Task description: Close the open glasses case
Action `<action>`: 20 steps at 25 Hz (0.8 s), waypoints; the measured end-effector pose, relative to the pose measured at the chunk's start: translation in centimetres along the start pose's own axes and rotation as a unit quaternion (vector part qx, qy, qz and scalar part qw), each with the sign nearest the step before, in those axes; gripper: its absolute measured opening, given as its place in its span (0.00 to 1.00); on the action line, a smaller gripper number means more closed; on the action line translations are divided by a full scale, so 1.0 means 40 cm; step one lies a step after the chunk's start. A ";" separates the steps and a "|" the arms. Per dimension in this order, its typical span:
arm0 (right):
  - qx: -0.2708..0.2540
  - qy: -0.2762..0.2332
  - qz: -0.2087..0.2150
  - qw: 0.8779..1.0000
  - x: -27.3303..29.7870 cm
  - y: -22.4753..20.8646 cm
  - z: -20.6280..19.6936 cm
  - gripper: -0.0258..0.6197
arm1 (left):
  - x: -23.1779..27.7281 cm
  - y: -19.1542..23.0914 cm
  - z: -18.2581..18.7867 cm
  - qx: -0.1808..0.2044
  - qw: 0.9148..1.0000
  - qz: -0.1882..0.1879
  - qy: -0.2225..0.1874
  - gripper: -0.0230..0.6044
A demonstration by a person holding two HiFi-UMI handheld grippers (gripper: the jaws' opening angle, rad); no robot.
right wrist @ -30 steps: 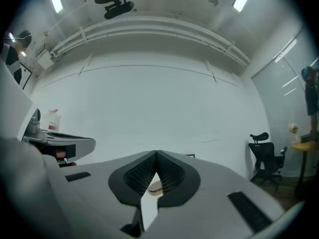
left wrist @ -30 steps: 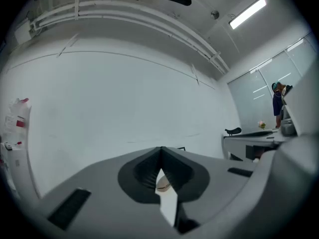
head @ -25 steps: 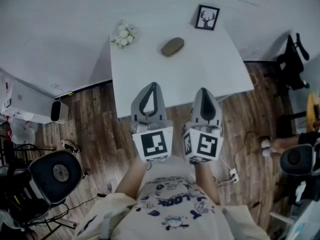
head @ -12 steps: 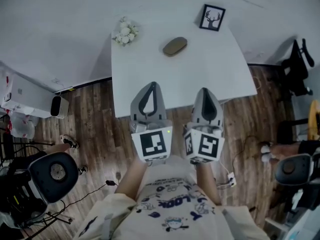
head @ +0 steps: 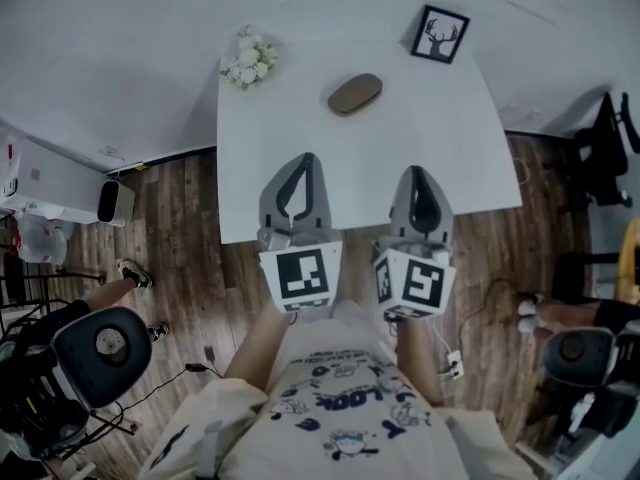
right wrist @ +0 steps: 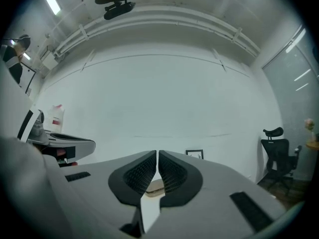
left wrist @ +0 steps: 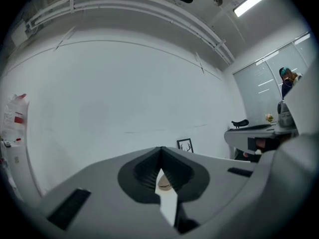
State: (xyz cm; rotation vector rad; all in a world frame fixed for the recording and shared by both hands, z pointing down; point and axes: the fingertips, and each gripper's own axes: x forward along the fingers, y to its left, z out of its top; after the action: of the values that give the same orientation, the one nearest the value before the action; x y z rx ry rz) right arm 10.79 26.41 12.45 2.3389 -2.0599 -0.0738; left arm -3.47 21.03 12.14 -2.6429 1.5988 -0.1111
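A brown oval glasses case (head: 355,94) lies on the white table (head: 300,118), towards its far side; whether its lid is up I cannot tell from here. My left gripper (head: 304,159) and right gripper (head: 419,172) are held side by side over the table's near edge, both shut and empty, well short of the case. In the left gripper view the case (left wrist: 163,184) shows only as a sliver behind the shut left gripper (left wrist: 160,149). In the right gripper view the case (right wrist: 155,187) peeks out below the shut right gripper (right wrist: 157,153).
A small bunch of white flowers (head: 248,58) sits at the table's far left corner. A framed deer picture (head: 440,34) stands at the far right. Office chairs (head: 100,353) and cables are on the wooden floor around me.
Both grippers have moved forward together towards the table, still shut. The table and case now sit a little nearer in the head view.
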 end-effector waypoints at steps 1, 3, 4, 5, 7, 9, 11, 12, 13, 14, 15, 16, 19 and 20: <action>-0.002 0.003 0.002 1.000 0.024 -0.006 -0.010 0.04 | 0.024 0.003 -0.012 -0.002 1.000 0.002 0.004 0.03; -0.005 0.012 0.006 1.000 0.075 -0.020 -0.032 0.04 | 0.074 0.012 -0.039 0.000 1.000 0.006 0.017 0.03; -0.005 0.016 0.008 1.000 0.103 -0.028 -0.041 0.04 | 0.101 0.019 -0.053 0.005 1.000 0.008 0.024 0.03; -0.006 0.020 0.011 1.000 0.131 -0.035 -0.049 0.04 | 0.128 0.025 -0.066 0.009 0.999 0.010 0.033 0.03; -0.006 0.030 0.017 0.999 0.189 -0.052 -0.062 0.04 | 0.181 0.034 -0.093 0.007 0.999 0.013 0.051 0.03; -0.007 0.042 0.025 0.999 0.251 -0.068 -0.080 0.04 | 0.237 0.046 -0.121 0.002 0.998 0.018 0.066 0.03; -0.014 0.057 0.036 0.998 0.317 -0.081 -0.102 0.04 | 0.295 0.061 -0.152 0.002 0.996 0.025 0.081 0.03; -0.019 0.065 0.043 0.997 0.350 -0.086 -0.114 0.04 | 0.324 0.068 -0.170 0.004 0.995 0.026 0.091 0.03; -0.024 0.070 0.051 0.996 0.384 -0.090 -0.123 0.04 | 0.353 0.074 -0.189 0.006 0.994 0.025 0.103 0.03; -0.028 0.073 0.061 0.995 0.417 -0.089 -0.131 0.04 | 0.382 0.078 -0.208 0.008 0.993 0.020 0.116 0.03; -0.029 0.078 0.074 0.994 0.447 -0.084 -0.138 0.05 | 0.408 0.082 -0.228 0.009 0.992 0.014 0.127 0.03; -0.027 0.084 0.088 0.992 0.475 -0.075 -0.144 0.06 | 0.432 0.086 -0.249 0.009 0.990 0.008 0.139 0.03; -0.031 0.105 0.129 0.986 0.552 -0.049 -0.175 0.16 | 0.496 0.100 -0.311 0.020 0.985 -0.002 0.170 0.03; -0.035 0.114 0.142 0.983 0.575 -0.042 -0.189 0.18 | 0.515 0.101 -0.331 0.024 0.983 -0.006 0.181 0.03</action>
State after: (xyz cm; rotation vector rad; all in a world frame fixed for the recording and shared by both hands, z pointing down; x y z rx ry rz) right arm 15.76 3.70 19.47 1.8904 -2.2056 0.1193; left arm 1.32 0.83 25.73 -2.7116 1.6430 -0.6560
